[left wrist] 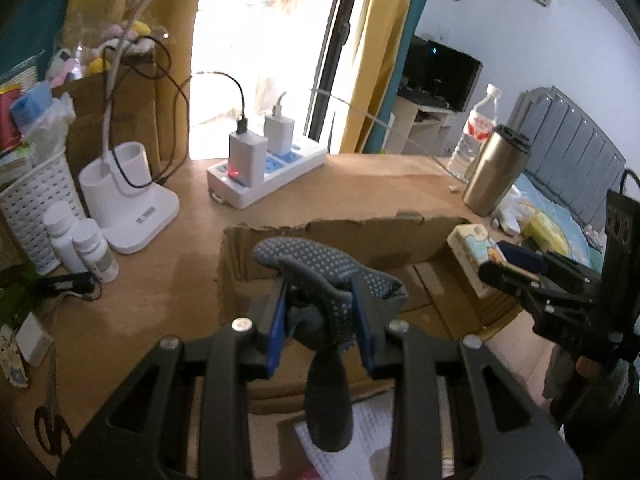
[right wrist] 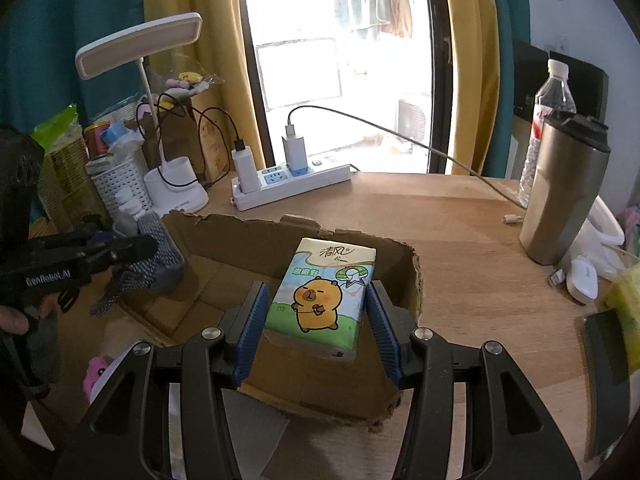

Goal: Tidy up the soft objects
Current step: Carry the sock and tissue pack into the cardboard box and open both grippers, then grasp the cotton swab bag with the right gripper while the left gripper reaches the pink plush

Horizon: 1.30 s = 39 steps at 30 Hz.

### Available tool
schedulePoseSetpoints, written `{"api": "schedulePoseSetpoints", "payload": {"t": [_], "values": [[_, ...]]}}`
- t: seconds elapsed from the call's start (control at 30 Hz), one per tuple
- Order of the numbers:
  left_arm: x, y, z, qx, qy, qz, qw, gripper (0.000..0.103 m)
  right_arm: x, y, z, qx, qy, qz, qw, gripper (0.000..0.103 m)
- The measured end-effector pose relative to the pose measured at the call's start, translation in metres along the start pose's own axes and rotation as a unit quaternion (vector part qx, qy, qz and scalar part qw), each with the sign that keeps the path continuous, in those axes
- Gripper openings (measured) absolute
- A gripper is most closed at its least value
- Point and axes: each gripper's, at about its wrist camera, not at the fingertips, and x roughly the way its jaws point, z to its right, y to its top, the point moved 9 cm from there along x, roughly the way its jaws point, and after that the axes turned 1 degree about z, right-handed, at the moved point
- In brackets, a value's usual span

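My left gripper (left wrist: 320,304) is shut on a dark grey glove with pale grip dots (left wrist: 320,276), held over the near left part of an open cardboard box (left wrist: 340,232); the glove's cuff hangs down below the fingers. It also shows in the right wrist view (right wrist: 156,256). My right gripper (right wrist: 316,316) is shut on a tissue pack printed with a cartoon capybara (right wrist: 320,296), held above the box's right side (right wrist: 412,276). The pack and right gripper show in the left wrist view (left wrist: 476,248) at the right.
On the wooden table (right wrist: 460,216) stand a white power strip with chargers (right wrist: 280,184), a desk lamp (right wrist: 168,188), a white basket (left wrist: 32,208), white bottles (left wrist: 80,248), a steel tumbler (right wrist: 560,196) and a water bottle (right wrist: 548,120). A pink plush toy (right wrist: 96,368) lies near left.
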Motion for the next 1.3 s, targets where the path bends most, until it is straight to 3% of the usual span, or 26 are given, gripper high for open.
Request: {"api": "schedulePoseSetpoints", "payload": {"t": [0.23,0.5,0.57,0.63,1.3], "values": [[0.02,-0.01,0.004,0.013,0.003,-0.026,0.9996,0.032,0.012,-0.003,0.0,-0.001,-0.001,-0.008,1.0,0.053],[0.028,-0.013,-0.001,-0.006,0.0,-0.038,0.9993,0.037,0.014,-0.004,-0.002,0.005,0.005,-0.014,1.0,0.053],[0.025,-0.013,0.0,-0.005,0.001,-0.036,0.9993,0.043,0.013,-0.004,-0.004,0.004,0.005,-0.013,1.0,0.053],[0.021,-0.012,0.001,-0.005,-0.001,-0.032,0.9995,0.061,0.008,-0.002,-0.008,0.0,0.004,-0.01,1.0,0.053],[-0.06,-0.015,0.005,-0.018,-0.012,0.044,0.9988,0.062,-0.063,-0.006,-0.048,-0.032,-0.019,0.037,0.999,0.056]]}}
